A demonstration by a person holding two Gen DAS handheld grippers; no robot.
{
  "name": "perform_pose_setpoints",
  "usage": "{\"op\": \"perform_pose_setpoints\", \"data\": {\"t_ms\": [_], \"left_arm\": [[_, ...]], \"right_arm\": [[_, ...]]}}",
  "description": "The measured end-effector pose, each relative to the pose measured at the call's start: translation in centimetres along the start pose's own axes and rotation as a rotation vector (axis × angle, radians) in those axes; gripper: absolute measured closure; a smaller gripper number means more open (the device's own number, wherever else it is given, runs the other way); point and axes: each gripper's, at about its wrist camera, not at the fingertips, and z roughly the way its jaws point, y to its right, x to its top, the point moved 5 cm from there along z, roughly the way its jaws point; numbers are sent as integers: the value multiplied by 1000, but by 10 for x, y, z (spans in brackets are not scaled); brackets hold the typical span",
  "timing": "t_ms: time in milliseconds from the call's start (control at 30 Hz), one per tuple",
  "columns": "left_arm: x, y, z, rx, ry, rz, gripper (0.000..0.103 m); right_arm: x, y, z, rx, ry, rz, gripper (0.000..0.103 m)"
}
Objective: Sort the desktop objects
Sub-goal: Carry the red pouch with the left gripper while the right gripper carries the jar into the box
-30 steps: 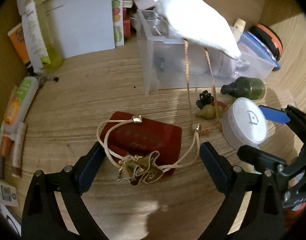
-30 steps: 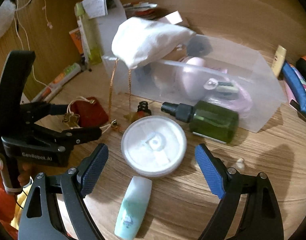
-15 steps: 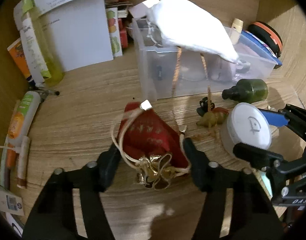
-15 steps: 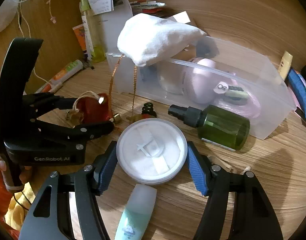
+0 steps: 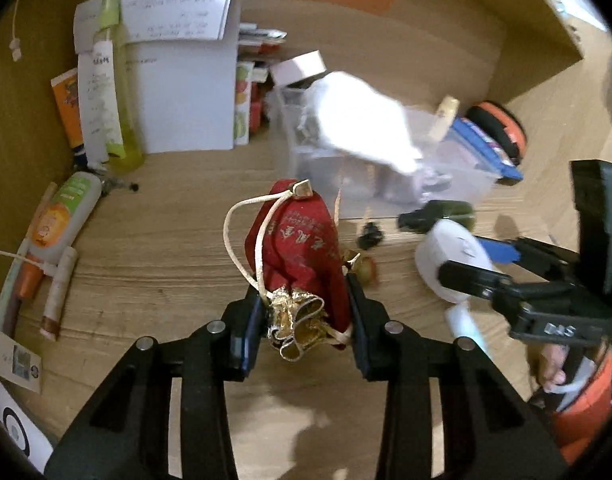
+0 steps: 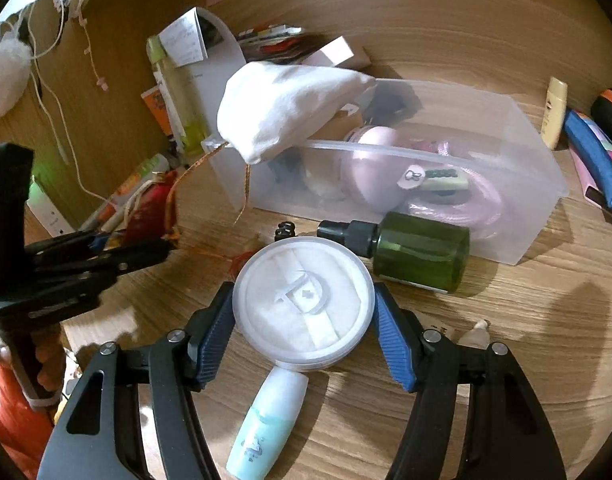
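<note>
Closing my left tool on the small red cloth drawstring pouch with the gold frilled mouth, I see both blue pads pressed into its gathered lower end, with the pouch standing up between them, clear of the wooden surface. Its cream cord loops out to the left, ending in a gold cap at the top. The jaws are narrowing as they squeeze the fabric.

My right tool sits half open around the round white plastic jar with the embossed lid; each blue pad lies against the jar's rim, one per side, and the jar appears to rest on the surface. Just beyond it lies the dark green spray bottle with a black cap on its side, touching or nearly touching the jar's far edge. Below the jar lies a pale turquoise and white tube.

Behind both stands the clear plastic storage box, holding pink round items, with a white cloth bag draped over its left corner and a thin orange-gold chain hanging from it. From the right camera the left tool shows at the left edge, the red pouch in its tips.
</note>
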Motion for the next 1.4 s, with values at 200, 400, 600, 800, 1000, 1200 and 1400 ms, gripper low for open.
{"op": "perform_pose_setpoints", "data": {"t_ms": [200,400,600,800,1000,1200,1400], "left_arm": [[-19,3,3,-10,-65,-14,62],[-35,-5,2,-35,-90,-82,62],[-38,-9,-17,-18,-52,-105,62],[-22,-7,-36,4,21,-93,62],[7,9,-43,-11,91,-51,62],[33,33,-35,-54,124,-12,62],[64,59,-10,-89,131,31,62]], "right_arm": [[-1,0,-6,8,9,2,40],[-8,-2,-9,10,7,-4,40],[-10,2,-14,15,19,9,40],[-6,8,-25,6,50,21,40],[2,18,-41,-16,86,31,40],[12,32,-55,-43,119,37,40],[27,53,-61,-78,147,48,40]]}}
